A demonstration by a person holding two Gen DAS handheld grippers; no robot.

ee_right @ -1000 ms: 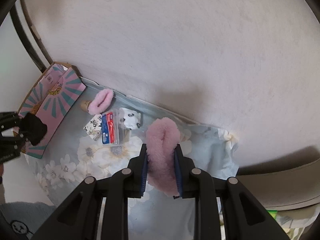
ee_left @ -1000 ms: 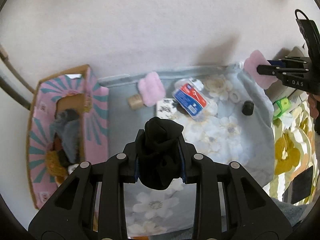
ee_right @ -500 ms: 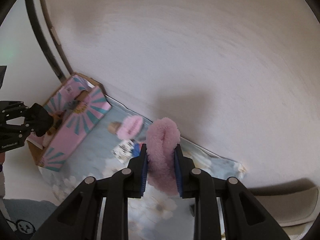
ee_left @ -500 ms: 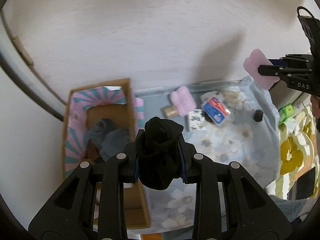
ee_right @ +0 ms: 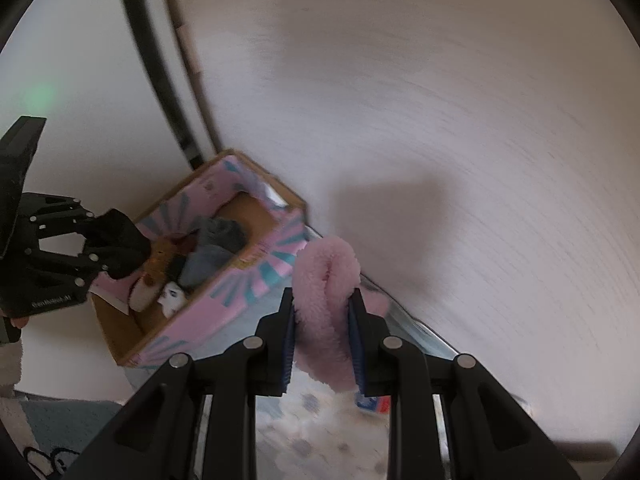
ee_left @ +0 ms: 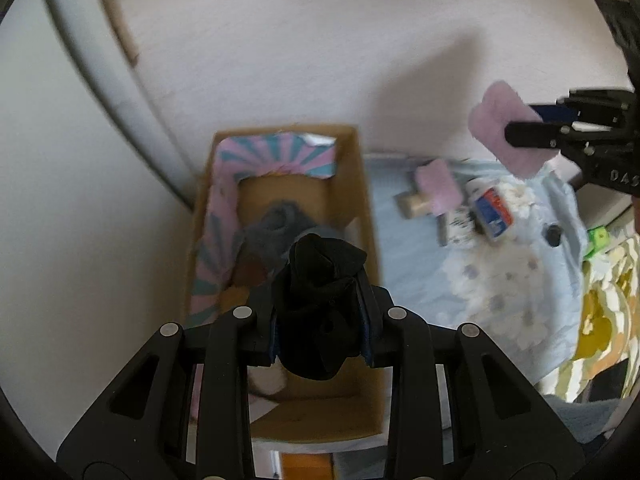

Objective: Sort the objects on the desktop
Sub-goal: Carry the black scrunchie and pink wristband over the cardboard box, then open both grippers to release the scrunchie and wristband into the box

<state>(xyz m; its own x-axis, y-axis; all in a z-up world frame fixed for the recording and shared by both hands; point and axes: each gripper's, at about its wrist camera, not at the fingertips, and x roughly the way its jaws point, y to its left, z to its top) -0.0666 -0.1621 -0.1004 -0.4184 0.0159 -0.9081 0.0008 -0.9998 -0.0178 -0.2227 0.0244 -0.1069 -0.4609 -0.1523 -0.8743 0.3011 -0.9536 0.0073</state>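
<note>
My left gripper [ee_left: 320,312] is shut on a bunched black sock [ee_left: 320,280] and hangs right above the open pink-and-teal cardboard box [ee_left: 352,184]. The box holds a grey sock [ee_left: 276,224] and other soft items. My right gripper [ee_right: 322,312] is shut on a fluffy pink sock [ee_right: 326,276], in the air to the right of the box [ee_right: 224,292]. In the right wrist view the left gripper [ee_right: 108,240] with the black sock [ee_right: 120,236] hovers over the box's near end. The left wrist view shows the right gripper [ee_left: 516,132] holding the pink sock [ee_left: 500,124] at upper right.
On the blue floral cloth [ee_left: 500,280] lie a second pink sock [ee_left: 436,184], a small tan cylinder [ee_left: 414,204], a red-and-blue packet [ee_left: 494,212] and a small black cap [ee_left: 554,234]. A white wall [ee_right: 440,120] rises behind the box. A yellow floral fabric [ee_left: 608,312] lies at far right.
Both grippers have moved left toward the box, each still holding its sock. The left gripper went from above the cloth to above the box opening. The right wrist has rolled.
</note>
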